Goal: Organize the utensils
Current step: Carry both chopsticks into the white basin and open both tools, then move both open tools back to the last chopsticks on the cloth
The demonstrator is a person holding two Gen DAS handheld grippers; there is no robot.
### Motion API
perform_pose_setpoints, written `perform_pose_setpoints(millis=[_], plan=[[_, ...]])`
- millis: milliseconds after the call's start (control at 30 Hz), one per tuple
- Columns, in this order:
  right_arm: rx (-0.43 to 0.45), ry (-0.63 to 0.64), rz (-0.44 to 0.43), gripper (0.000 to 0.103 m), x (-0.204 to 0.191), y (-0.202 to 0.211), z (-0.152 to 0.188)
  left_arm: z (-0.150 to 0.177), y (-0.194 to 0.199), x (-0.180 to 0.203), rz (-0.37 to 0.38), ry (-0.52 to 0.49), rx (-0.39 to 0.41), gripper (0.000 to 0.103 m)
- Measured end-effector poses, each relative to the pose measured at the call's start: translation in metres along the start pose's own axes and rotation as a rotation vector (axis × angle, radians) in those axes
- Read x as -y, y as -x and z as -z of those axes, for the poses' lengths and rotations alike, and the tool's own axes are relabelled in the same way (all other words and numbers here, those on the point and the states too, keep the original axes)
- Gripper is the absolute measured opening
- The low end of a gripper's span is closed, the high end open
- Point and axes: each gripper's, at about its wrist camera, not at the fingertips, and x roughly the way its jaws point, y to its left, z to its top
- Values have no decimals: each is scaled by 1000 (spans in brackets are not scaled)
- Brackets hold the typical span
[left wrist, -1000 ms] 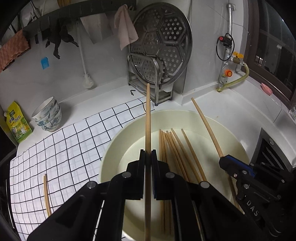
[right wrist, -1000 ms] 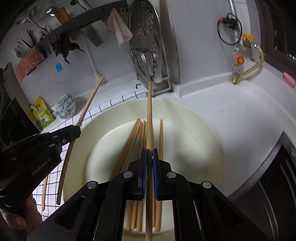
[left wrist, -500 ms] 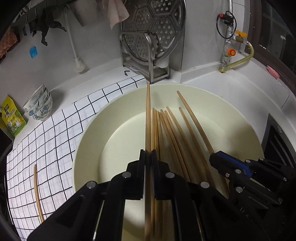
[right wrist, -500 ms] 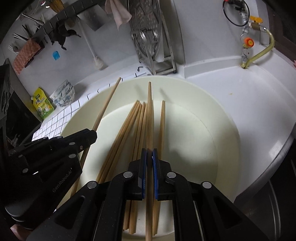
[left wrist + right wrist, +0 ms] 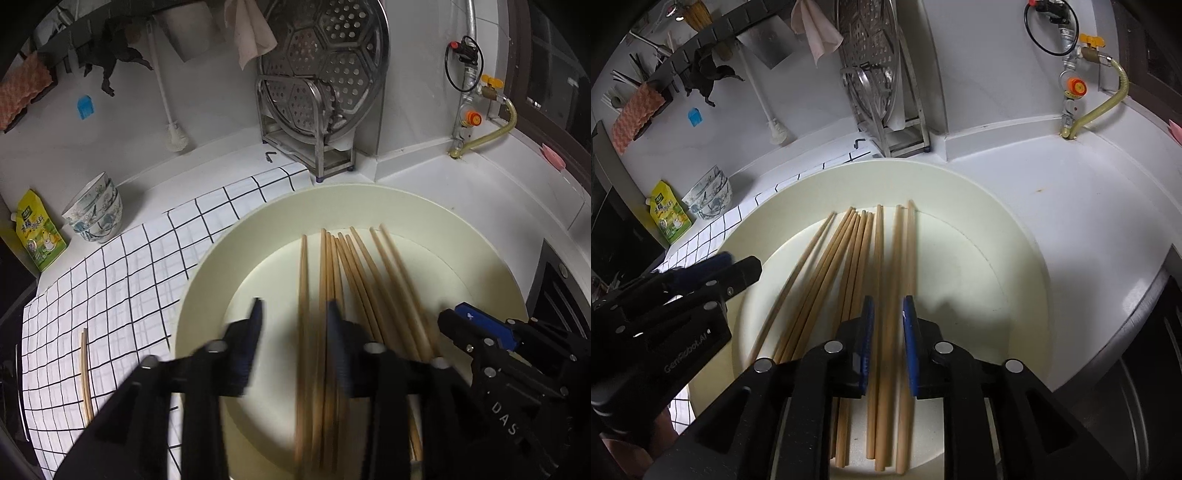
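Observation:
Several wooden chopsticks [image 5: 343,280] lie side by side in a wide cream bowl [image 5: 236,251]; they also show in the right wrist view [image 5: 857,266], in the same bowl [image 5: 1008,258]. My left gripper [image 5: 293,319] is open and empty just above the bowl, blurred by motion. My right gripper [image 5: 888,314] is open and empty, its jaws astride two chopsticks lying in the bowl. Each gripper shows in the other's view: the right [image 5: 491,343], the left [image 5: 701,280]. One more chopstick [image 5: 85,373] lies on the checked cloth [image 5: 122,280] at the left.
A metal rack with a round perforated steamer plate [image 5: 325,74] stands behind the bowl. Stacked patterned bowls [image 5: 95,214] and a yellow-green pouch [image 5: 37,236] sit at the back left. A gas valve with a yellow hose [image 5: 484,122] is at the back right.
Both grippers have opened and let go of their chopsticks, which now lie in the bowl with the others. Both grippers came lower over the bowl.

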Motion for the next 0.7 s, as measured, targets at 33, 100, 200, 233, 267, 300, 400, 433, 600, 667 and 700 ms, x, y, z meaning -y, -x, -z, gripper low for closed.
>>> perform_pose_setpoints(millis=[33, 100, 200, 233, 267, 300, 400, 433, 600, 667, 700], plan=[[2, -2, 1, 16, 0, 1, 0, 0, 2, -2, 0, 8, 10, 55], [7, -5, 4, 18, 0, 3, 0, -1, 6, -5, 1, 14, 21, 55], [13, -8, 4, 22, -2, 6, 0, -2, 11, -10, -9, 14, 26, 55], [15, -6, 4, 23, -4, 7, 0, -2, 12, -12, -9, 18, 28, 55], [18, -4, 4, 24, -5, 9, 0, -2, 14, -15, -11, 22, 31, 55], [20, -1, 3, 24, -7, 10, 0, -2, 16, -16, -12, 24, 33, 55], [24, 8, -2, 24, -13, 13, -2, -4, 22, -22, -14, 28, 38, 55], [27, 12, -2, 24, -16, 15, -3, -4, 24, -24, -14, 31, 42, 55], [49, 26, 3, 37, -29, 23, -7, -5, 38, -37, -19, 43, 66, 57], [57, 33, 5, 37, -35, 26, -7, -5, 45, -45, -22, 52, 82, 59], [60, 37, 7, 37, -39, 27, -7, -6, 48, -49, -23, 55, 88, 59]])
